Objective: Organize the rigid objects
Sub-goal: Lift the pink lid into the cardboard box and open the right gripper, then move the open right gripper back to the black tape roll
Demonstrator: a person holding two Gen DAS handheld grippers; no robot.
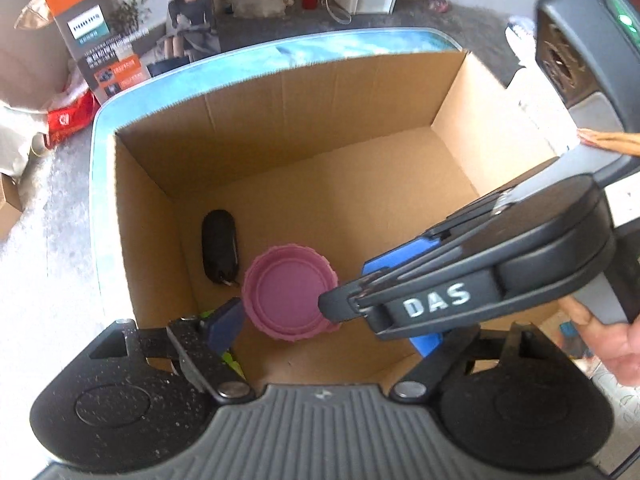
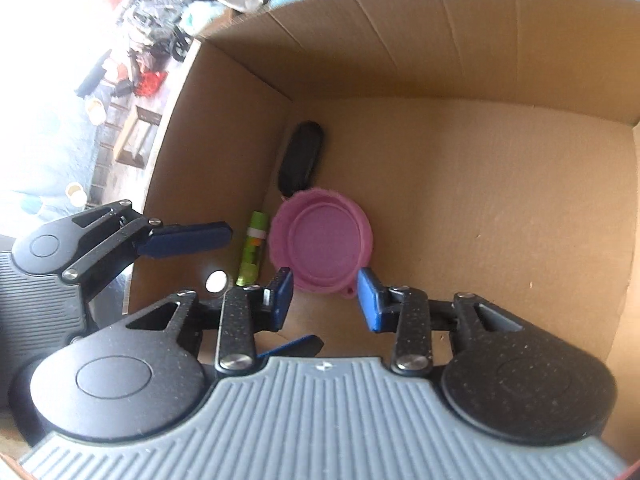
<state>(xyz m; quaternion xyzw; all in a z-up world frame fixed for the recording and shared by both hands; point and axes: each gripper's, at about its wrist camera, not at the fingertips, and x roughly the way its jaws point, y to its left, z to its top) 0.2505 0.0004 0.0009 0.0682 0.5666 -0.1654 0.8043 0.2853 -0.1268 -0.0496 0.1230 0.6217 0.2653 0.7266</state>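
— Two grippers were seen over the cardboard box (image 2: 500,200)?
— Yes. The right gripper (image 2: 325,300) was parted, nothing clamped; the pink bowl (image 2: 320,240) lay just ahead, the green tube (image 2: 253,248) beside it, the black case (image 2: 301,158) beyond. The left gripper (image 1: 332,328) was spread wide, empty.

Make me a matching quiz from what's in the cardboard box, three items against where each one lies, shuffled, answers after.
Items:
1. Pink bowl
2. Black case
3. Green tube

Places:
A. Along the box side wall, alongside the bowl
B. On the floor just ahead of the right tool, whose jaws stand open
C. By the side wall, beyond the bowl toward the far corner

Pairs: 1-B, 2-C, 3-A
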